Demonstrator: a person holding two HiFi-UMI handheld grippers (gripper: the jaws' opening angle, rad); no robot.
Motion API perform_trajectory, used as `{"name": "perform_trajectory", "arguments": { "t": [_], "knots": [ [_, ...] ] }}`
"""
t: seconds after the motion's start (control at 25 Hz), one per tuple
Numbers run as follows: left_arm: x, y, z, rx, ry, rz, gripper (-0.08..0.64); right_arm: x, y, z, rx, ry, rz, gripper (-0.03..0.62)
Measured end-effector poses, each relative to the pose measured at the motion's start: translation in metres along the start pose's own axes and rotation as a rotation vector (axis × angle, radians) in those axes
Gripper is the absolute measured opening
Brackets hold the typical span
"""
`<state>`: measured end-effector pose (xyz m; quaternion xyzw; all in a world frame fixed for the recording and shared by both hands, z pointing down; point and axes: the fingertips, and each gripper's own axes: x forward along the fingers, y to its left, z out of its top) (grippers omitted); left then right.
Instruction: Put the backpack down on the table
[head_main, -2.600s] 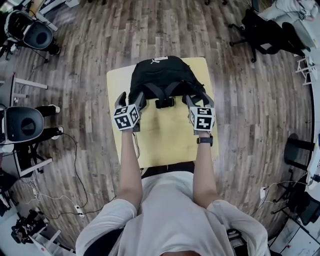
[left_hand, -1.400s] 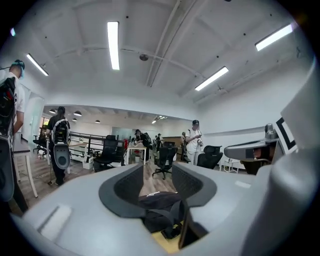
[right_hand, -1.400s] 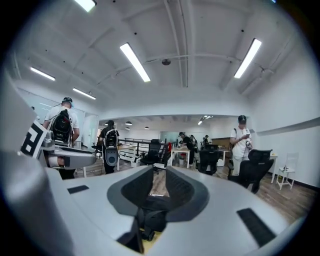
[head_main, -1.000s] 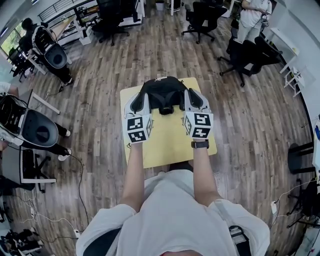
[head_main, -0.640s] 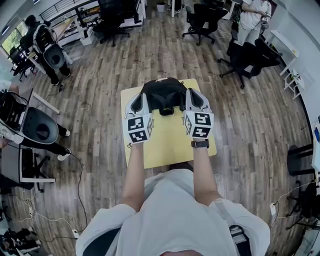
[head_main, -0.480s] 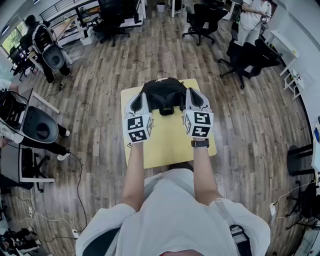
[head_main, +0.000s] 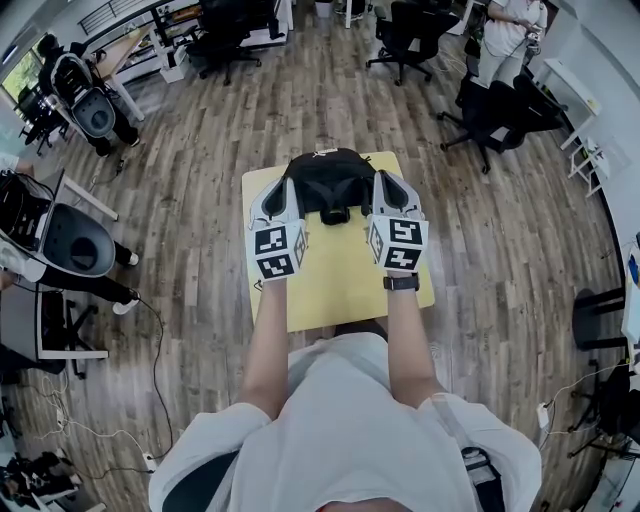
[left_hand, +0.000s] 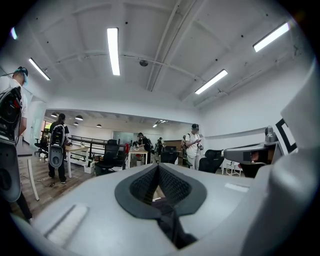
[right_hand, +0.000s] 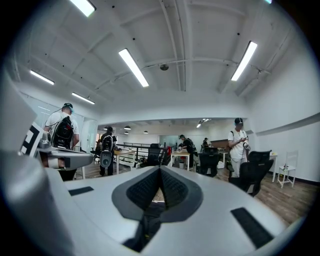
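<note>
A black backpack (head_main: 328, 180) sits over the far edge of the small yellow table (head_main: 340, 285), bunched up between my two grippers. I cannot tell whether it rests on the table or hangs. My left gripper (head_main: 277, 193) is at its left side and my right gripper (head_main: 389, 189) at its right, both held level. In the left gripper view the left gripper (left_hand: 158, 171) is shut on a black backpack strap (left_hand: 171, 227) that trails toward the camera. In the right gripper view the right gripper (right_hand: 160, 172) is shut on the other black strap (right_hand: 144, 226).
The table stands alone on a wooden floor. Black office chairs (head_main: 497, 105) stand at the back right and more seats (head_main: 72, 240) at the left. Cables (head_main: 150, 340) lie on the floor to the left. Several people (right_hand: 238, 145) stand by desks (left_hand: 135, 155) across the room.
Since the earliest frame both grippers have risen toward the camera with the straps, and the backpack no longer lies flat and spread. Over the last second the grippers hold still.
</note>
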<state>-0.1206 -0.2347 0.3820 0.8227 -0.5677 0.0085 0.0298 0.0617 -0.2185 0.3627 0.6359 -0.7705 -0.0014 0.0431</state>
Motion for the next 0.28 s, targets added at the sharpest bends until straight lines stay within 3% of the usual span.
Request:
{"name": "perform_trajectory", "arguments": {
  "t": [0.28],
  "knots": [
    [0.012, -0.001, -0.01, -0.001, 0.02, -0.019, 0.009, 0.01, -0.001, -0.006, 0.002, 0.009, 0.012, 0.009]
  ]
}}
